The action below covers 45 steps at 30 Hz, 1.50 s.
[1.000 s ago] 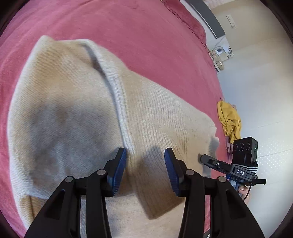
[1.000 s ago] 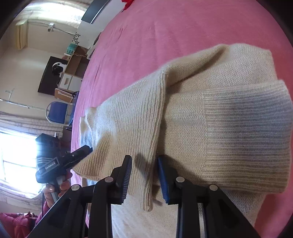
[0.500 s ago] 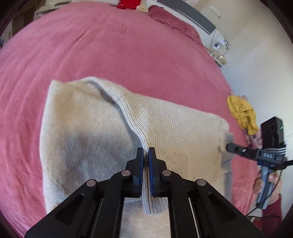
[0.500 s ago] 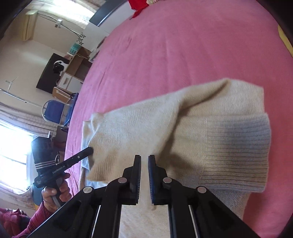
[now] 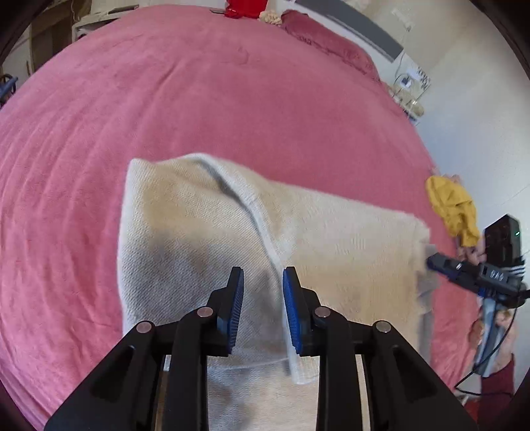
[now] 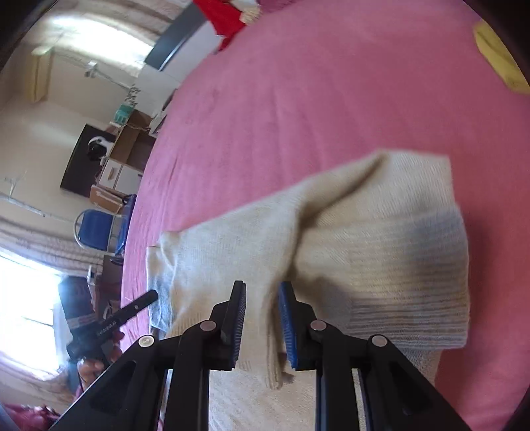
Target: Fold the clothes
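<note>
A cream knitted sweater (image 5: 331,238) lies partly folded on the pink bed cover (image 5: 232,99). It also shows in the right wrist view (image 6: 381,238), with a ribbed hem at the right. My left gripper (image 5: 263,308) is open a little, just above the sweater, with a folded edge running between its blue pads (image 5: 236,315). My right gripper (image 6: 261,318) is also open a little above a folded edge. Neither holds cloth. The right gripper appears in the left wrist view (image 5: 470,275). The left gripper appears in the right wrist view (image 6: 109,325).
A yellow garment (image 5: 452,209) lies at the bed's right edge. A red garment (image 5: 246,6) and a pink pillow (image 5: 331,39) lie at the head of the bed. A blue chair (image 6: 96,232) and cabinets (image 6: 116,172) stand beside the bed.
Both grippers closed half a second ago and have now opened a little. Both have drawn back and up from the sweater, which now looks smaller in both views.
</note>
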{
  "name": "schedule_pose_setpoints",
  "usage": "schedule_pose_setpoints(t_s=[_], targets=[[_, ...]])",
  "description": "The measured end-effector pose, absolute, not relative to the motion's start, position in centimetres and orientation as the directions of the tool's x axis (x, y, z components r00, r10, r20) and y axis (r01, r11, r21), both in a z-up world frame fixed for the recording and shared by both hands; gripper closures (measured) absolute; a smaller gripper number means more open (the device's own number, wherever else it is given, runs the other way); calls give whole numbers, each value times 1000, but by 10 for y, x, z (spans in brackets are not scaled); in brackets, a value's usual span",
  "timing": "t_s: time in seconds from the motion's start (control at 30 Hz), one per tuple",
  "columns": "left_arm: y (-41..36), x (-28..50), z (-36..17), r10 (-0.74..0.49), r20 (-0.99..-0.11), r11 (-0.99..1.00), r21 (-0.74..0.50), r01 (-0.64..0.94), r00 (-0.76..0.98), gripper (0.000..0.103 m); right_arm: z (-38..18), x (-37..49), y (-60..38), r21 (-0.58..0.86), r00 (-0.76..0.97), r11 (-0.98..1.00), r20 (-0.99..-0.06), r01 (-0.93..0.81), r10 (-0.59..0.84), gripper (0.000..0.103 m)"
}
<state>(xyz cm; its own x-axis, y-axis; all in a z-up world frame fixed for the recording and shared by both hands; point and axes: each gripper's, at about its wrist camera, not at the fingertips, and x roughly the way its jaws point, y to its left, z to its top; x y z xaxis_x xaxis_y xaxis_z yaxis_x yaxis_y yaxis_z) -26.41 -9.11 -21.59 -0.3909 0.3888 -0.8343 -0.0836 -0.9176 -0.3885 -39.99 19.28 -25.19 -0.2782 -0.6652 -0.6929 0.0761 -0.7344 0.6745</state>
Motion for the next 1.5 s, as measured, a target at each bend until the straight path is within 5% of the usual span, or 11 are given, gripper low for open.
schedule_pose_setpoints(t_s=[0.13,0.47,0.73,1.23,1.5], targets=[[-80,-273,-221,470,-794,-875,-477,-86,-386,77,-274,-416,162,657,-161,-749,-733,81,-661,81],[-51,-301,-250,239,-904,-971,-216,-103,-355,77,-291,-425,163,475,-195,-876,-854,82,-481,89],[-69,-289,-221,366,-818,-930,-345,-130,-443,77,-262,-431,193,669,-290,-743,-711,1,-641,81],[-68,-326,-235,242,-866,-970,-229,-82,-438,77,-277,-463,193,521,-335,-853,-809,-26,-483,82],[-76,-245,-221,450,-783,-893,-406,-195,-428,77,-267,-386,183,685,-144,-724,-711,77,-688,80]])
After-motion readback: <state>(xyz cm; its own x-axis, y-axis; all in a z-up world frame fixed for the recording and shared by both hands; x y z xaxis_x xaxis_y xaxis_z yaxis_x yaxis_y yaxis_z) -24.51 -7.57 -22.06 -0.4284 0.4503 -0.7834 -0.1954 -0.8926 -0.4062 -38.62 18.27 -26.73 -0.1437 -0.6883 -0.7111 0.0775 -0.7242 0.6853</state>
